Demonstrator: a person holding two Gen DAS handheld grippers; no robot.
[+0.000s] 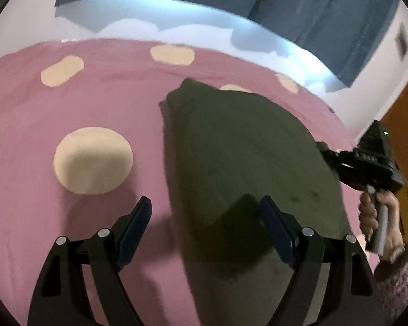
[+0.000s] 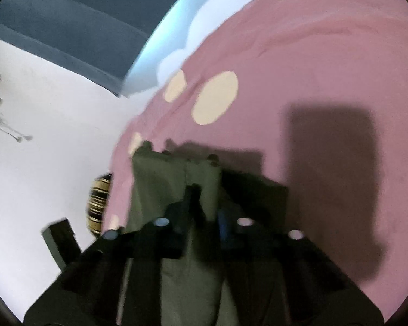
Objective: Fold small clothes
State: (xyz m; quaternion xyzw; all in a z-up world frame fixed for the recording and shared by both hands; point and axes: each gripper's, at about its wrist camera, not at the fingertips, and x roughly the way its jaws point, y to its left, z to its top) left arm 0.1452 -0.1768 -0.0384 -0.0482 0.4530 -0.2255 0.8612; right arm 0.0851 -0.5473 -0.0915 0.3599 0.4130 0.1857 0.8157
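A dark green cloth [image 1: 247,157] lies on the pink bed cover [image 1: 76,108] with the big cream spots. It looks like a small piece of clothing, and I think it has been folded at least once, because its left edge is straight and it lies in a neat long shape. I would guess the job is about halfway, with one more fold and some smoothing left to do.

The left gripper [image 1: 205,226] hangs just above the near end of the cloth. Its two fingers are spread wide apart and hold nothing. One finger is over the pink cover and the other is over the green cloth.

The right gripper [image 2: 204,203] is at the right edge of the cloth. Its fingers are close together with green cloth bunched up between them, so I think it is pinching that edge and lifting it a little (that picture is blurry, so I am not fully sure how tight the pinch is).

Some things are hard to tell. I cannot say what kind of clothing it is, since no sleeves or legs show. The near end of the cloth is cut off at the bottom of the left view. The right side is partly hidden by the black gripper and the person's hand [image 1: 378,222].
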